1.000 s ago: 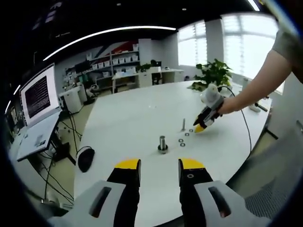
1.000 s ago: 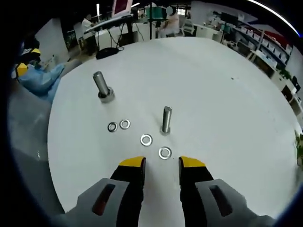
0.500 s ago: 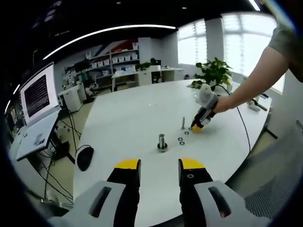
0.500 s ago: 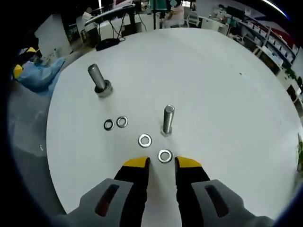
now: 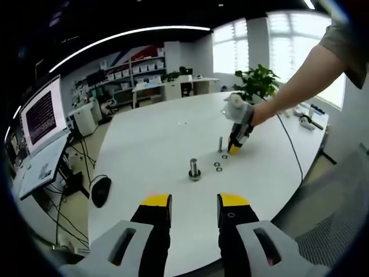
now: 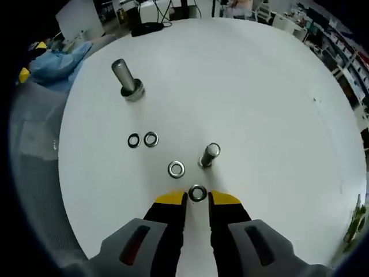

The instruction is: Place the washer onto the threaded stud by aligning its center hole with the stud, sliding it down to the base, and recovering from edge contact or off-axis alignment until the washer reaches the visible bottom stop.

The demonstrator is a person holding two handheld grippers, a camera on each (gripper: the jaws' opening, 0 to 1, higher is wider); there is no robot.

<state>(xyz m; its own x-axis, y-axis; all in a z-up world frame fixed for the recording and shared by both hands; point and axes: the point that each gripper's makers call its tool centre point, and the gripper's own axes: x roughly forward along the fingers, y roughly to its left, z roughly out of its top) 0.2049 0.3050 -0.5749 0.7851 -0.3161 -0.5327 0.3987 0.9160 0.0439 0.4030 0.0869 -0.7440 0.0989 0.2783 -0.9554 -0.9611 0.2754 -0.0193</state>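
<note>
- Now right gripper (image 6: pixel 197 197) jaws narrowly apart, straddling a washer (image 6: pixel 197 193) on the table (image 6: pixel 277 115), just beside the threaded stud (image 6: pixel 209 156).
- Left gripper (image 5: pixel 194 202) jaws apart, holding nothing.

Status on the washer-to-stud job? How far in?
Done: nothing seated; the near threaded stud stands bare, and three washers lie loose on the white table. In hand: the right gripper brackets the nearest washer, jaws narrowed but seemingly not clamped, washer flat on the table. Left gripper open, idle. Left: grip, lift, align, slide to base.
</note>
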